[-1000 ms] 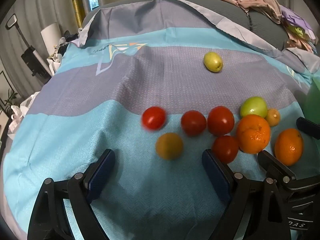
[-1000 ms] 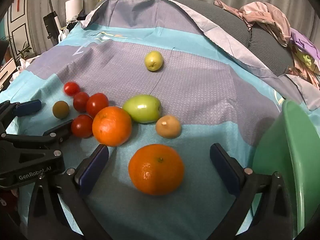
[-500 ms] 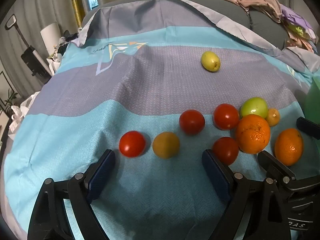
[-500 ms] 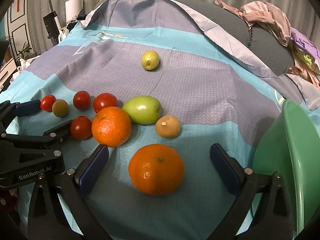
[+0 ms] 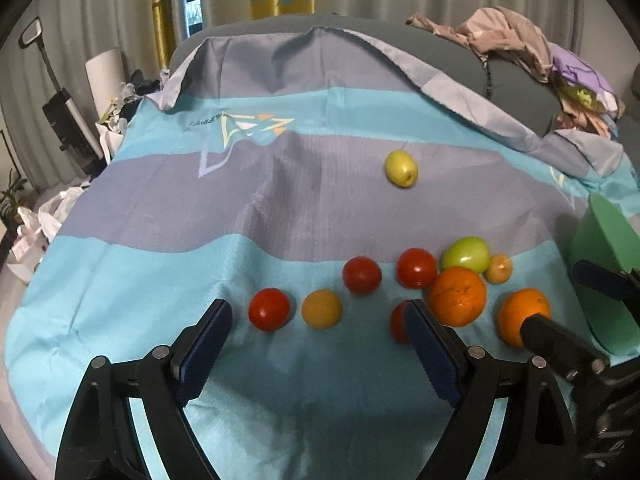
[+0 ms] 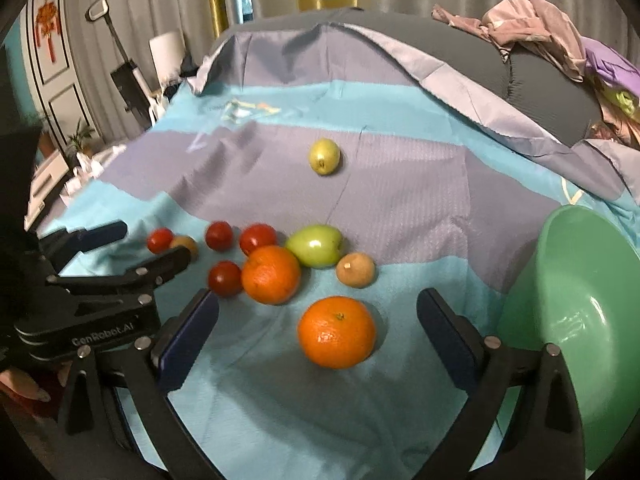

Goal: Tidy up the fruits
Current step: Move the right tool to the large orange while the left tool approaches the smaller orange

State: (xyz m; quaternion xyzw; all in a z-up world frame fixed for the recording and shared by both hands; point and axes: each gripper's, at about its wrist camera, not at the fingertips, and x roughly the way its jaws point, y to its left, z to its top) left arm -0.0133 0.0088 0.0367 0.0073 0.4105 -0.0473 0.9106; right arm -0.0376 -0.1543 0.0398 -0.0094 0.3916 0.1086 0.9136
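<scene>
Fruit lies on a blue and grey bedsheet [image 5: 280, 200]. Several red tomatoes [image 5: 269, 309] [image 6: 219, 235], a small orange-yellow fruit [image 5: 321, 308], two oranges [image 5: 457, 296] [image 6: 337, 331], a green apple [image 6: 316, 245], a tan fruit [image 6: 355, 269] and a yellow-green fruit [image 5: 401, 168] [image 6: 324, 156] farther back. My left gripper [image 5: 316, 348] is open and empty, just short of a tomato and the orange-yellow fruit. My right gripper [image 6: 316, 332] is open, its fingers either side of the near orange without touching it.
A green plastic bowl [image 6: 580, 292] stands at the right edge, also seen in the left wrist view [image 5: 604, 256]. A pile of clothes [image 5: 520, 48] lies on the grey bolster at the back right. A vacuum [image 5: 60, 108] and bags stand left of the bed.
A tomato rolled left and toward me and now rests beside the orange-yellow fruit. Both grippers pulled back and rose a little, staying open.
</scene>
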